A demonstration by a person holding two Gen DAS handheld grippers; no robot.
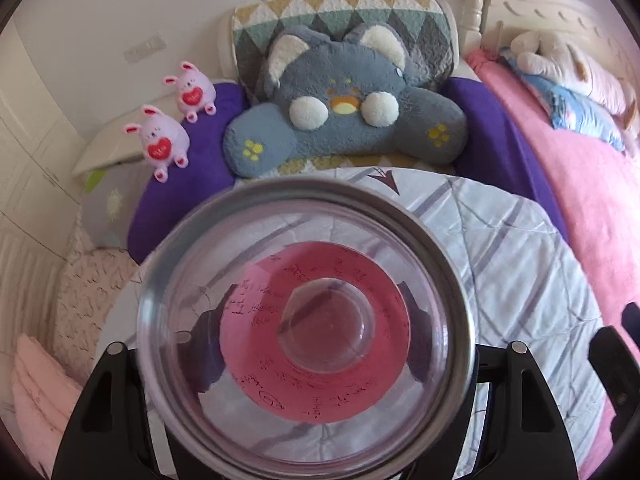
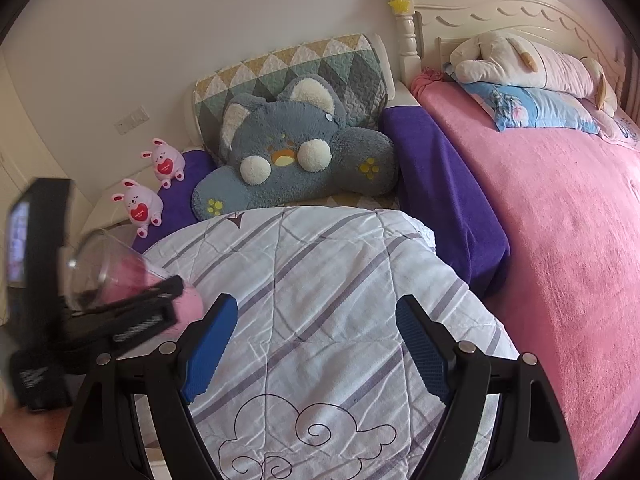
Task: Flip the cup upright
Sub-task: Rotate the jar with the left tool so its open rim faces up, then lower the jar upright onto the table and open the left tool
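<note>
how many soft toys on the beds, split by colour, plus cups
Purple bunny toys: 2, front bunny and back bunny
Grey plush: 1, grey cat cushion
Cream plush: 1, cream dog toy
Cups: 1, clear cup held in the left gripper
Total: 5

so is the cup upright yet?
No. The cup lies tipped sideways in the left tool, rim toward its camera, pink base pointing forward.
</note>
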